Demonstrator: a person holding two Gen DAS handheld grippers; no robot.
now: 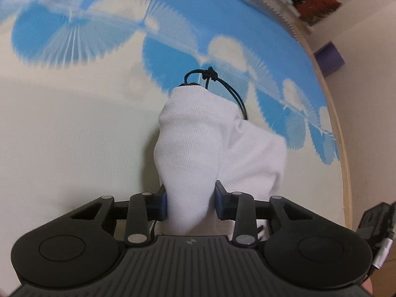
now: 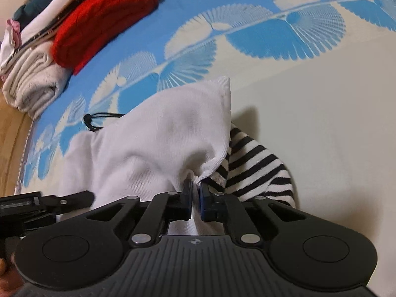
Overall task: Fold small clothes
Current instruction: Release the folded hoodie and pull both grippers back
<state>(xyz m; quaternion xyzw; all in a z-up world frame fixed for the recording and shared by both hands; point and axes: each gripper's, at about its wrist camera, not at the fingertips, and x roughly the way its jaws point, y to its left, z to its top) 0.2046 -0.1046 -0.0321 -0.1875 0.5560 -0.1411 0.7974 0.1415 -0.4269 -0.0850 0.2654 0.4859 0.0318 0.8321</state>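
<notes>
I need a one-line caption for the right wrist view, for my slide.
Right gripper pinching the white garment above a striped garment on a blue-patterned cloth.

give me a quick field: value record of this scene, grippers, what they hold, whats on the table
left gripper: shut on white garment, a bunched fold
right gripper: shut on an edge of the same white garment
striped garment: black and white, partly under the white one
black cord: beside the white garment
folded pile: red, white, dark items at the cloth's far edge
tablecloth: blue and cream

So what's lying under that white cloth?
A black-and-white striped garment pokes out beneath the white cloth, and a black cord shows at its far edge. Whatever else lies underneath is covered.
</notes>
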